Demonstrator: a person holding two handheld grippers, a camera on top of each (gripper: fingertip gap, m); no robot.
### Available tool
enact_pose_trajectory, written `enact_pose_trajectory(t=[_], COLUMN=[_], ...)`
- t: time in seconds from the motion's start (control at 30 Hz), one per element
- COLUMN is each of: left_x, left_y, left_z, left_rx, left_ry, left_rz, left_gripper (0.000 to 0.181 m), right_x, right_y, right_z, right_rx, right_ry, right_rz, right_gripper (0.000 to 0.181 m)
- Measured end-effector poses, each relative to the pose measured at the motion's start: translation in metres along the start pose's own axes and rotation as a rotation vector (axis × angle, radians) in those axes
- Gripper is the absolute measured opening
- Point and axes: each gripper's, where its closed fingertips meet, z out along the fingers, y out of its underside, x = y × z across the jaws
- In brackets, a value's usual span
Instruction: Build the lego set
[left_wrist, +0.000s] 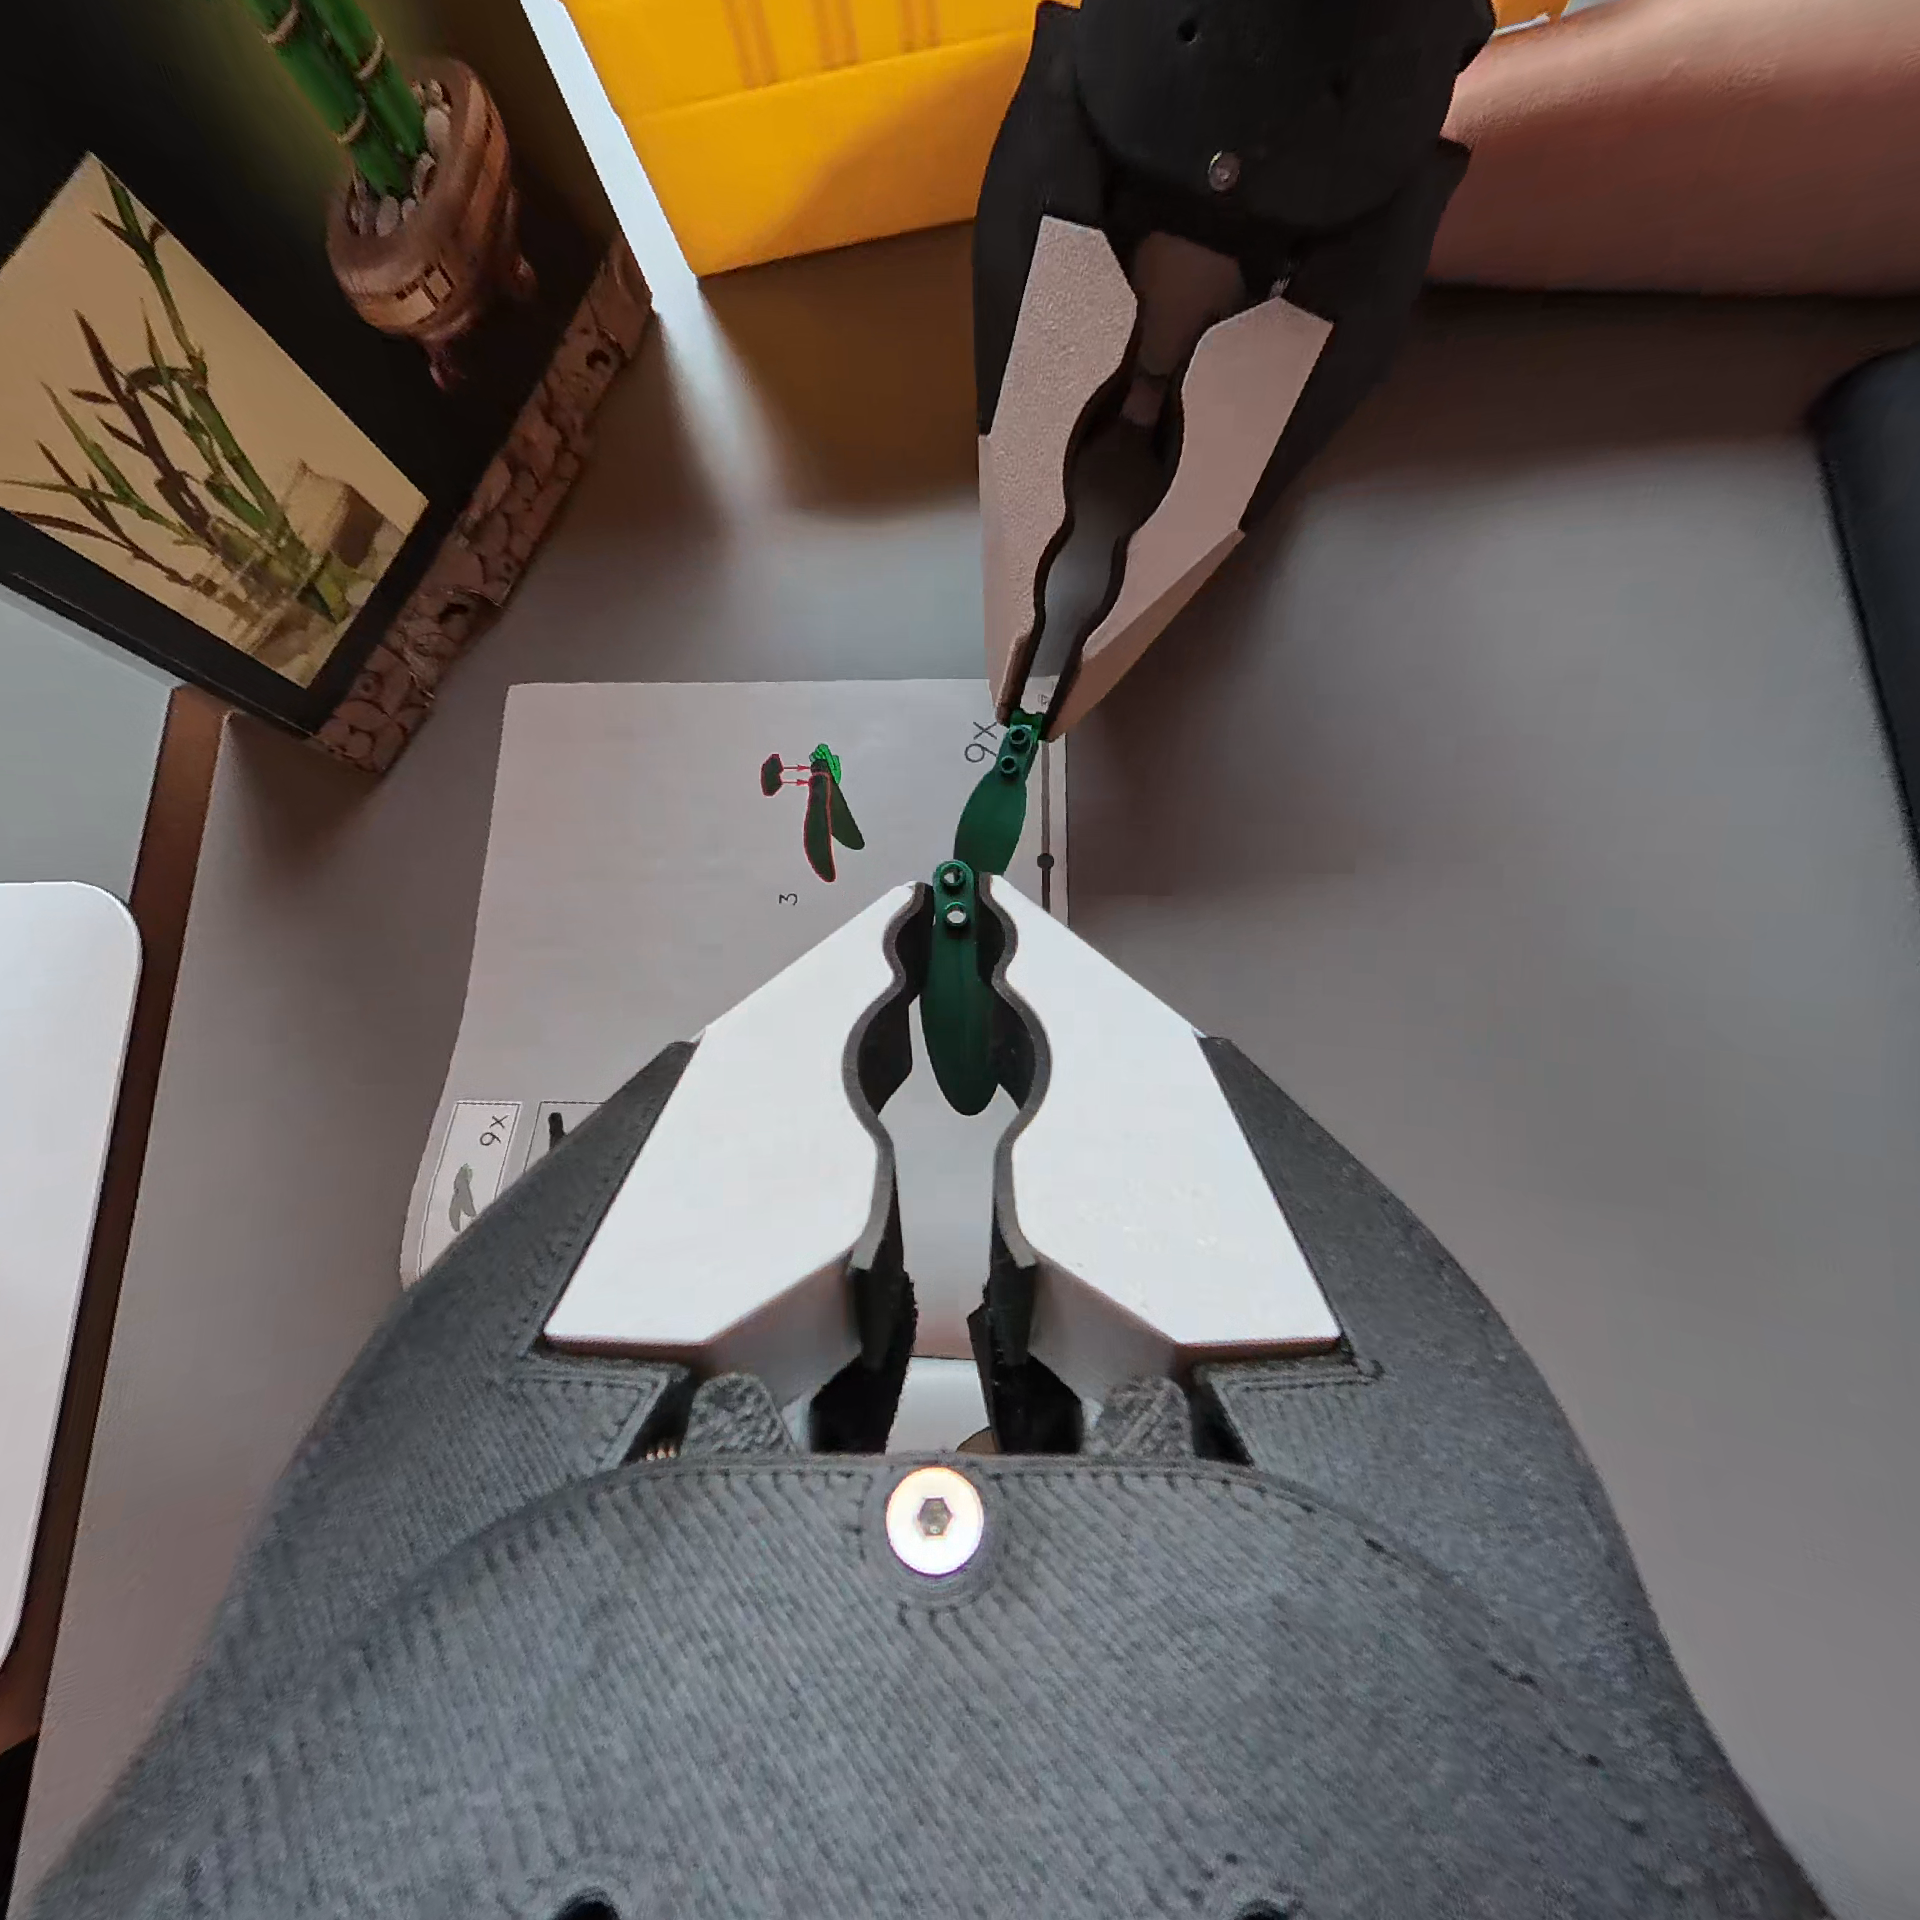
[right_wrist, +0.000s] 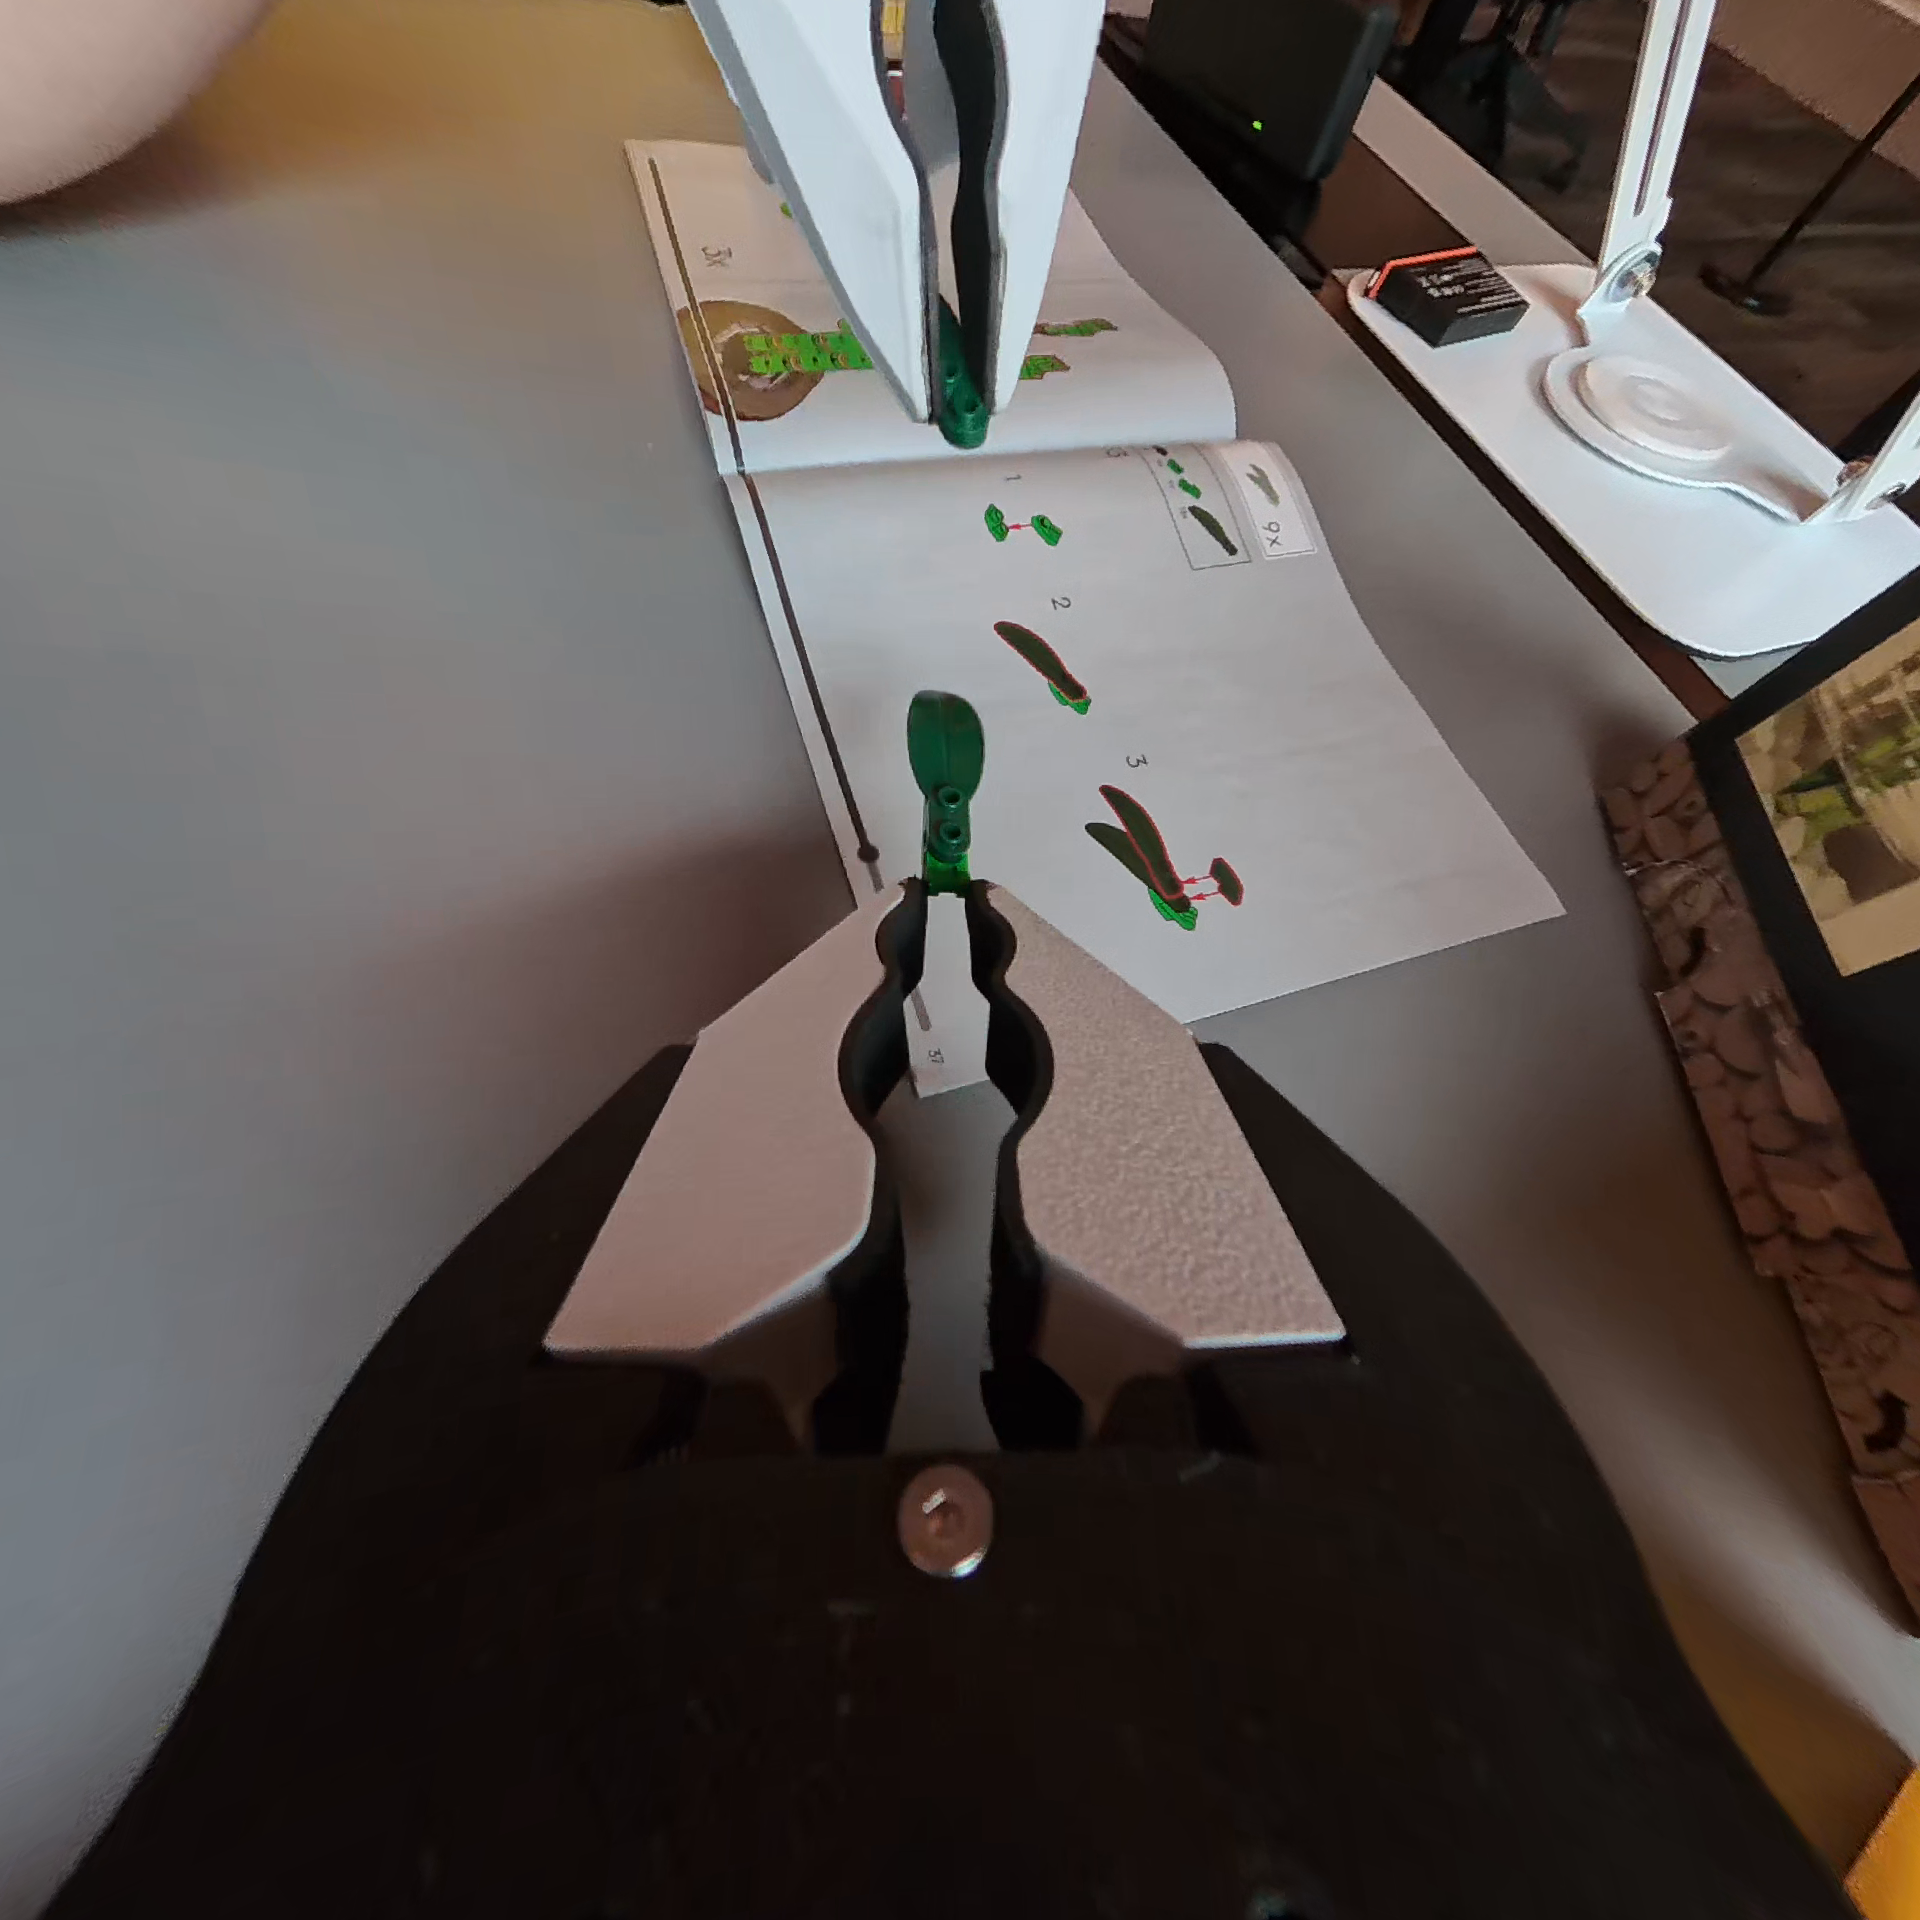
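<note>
My left gripper (left_wrist: 951, 894) is shut on a dark green leaf piece (left_wrist: 956, 1023), whose studded end sticks out past the fingertips. My right gripper (right_wrist: 945, 891) is shut on a small bright green piece (right_wrist: 945, 871) with a second dark green leaf (right_wrist: 943, 743) attached and pointing forward. The two grippers face each other above the open instruction booklet (right_wrist: 1143, 675). In the right wrist view the left gripper (right_wrist: 961, 410) and its leaf (right_wrist: 961, 400) hang a short way beyond the right leaf's tip. In the left wrist view the right gripper (left_wrist: 1029, 717) shows with its leaf (left_wrist: 992, 821).
The set's box (left_wrist: 260, 364) stands at the left of the grey table (left_wrist: 1455, 935). A yellow container (left_wrist: 810, 125) is behind it. A person's forearm (left_wrist: 1662, 156) is at the top right. A white lamp base (right_wrist: 1662, 436) with a small black box (right_wrist: 1449, 291) sits beyond the table. There is about 8 centimetres between the tips of the two grippers.
</note>
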Motion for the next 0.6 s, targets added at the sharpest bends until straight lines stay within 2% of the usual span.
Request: enact_pose_trajectory(t=[0.6], left_x=[-0.0041], left_y=[0.0058], left_z=[-0.0041], left_rx=[0.012], left_ry=[0.015], left_rz=[-0.032], left_gripper=[0.006], right_x=[-0.0010], right_y=[-0.0011], right_z=[-0.0003], right_rx=[0.014], right_ry=[-0.042], right_rz=[0.049], right_gripper=[0.007])
